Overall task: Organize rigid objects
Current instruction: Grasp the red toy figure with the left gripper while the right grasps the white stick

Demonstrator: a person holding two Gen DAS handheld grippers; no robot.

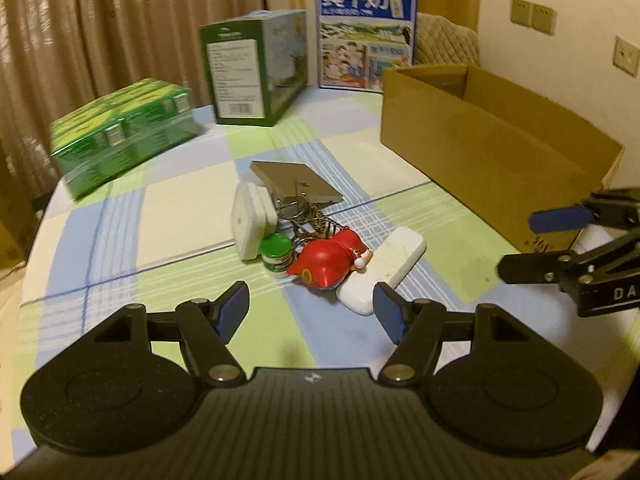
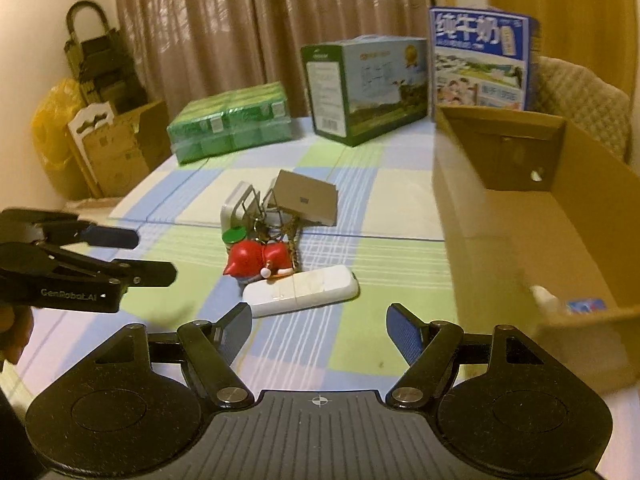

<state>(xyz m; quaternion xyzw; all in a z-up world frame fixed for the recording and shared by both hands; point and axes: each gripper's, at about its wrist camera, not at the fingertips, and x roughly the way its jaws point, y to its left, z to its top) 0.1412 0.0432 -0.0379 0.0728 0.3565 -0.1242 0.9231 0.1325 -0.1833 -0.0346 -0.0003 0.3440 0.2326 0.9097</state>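
A small heap of objects lies mid-table: a red figurine (image 1: 326,261) (image 2: 256,258), a long white device (image 1: 382,276) (image 2: 302,290), a green-lidded jar (image 1: 276,254) (image 2: 235,236), a white charger block (image 1: 250,220) (image 2: 234,204), a flat tan box (image 1: 296,182) (image 2: 306,198) and a key ring with chain (image 1: 308,220). My left gripper (image 1: 310,310) (image 2: 154,254) hovers open just before the heap, nothing between its blue pads. My right gripper (image 2: 320,328) (image 1: 516,244) is open too, empty, close to the white device.
An open cardboard box (image 1: 492,148) (image 2: 580,216) stands at the right, with small items in its near corner (image 2: 576,304). At the back are a green drink pack (image 1: 124,132) (image 2: 230,122), a green carton (image 1: 256,68) (image 2: 366,92) and a blue milk carton (image 1: 366,36) (image 2: 480,60). The checked cloth (image 1: 168,208) covers the table.
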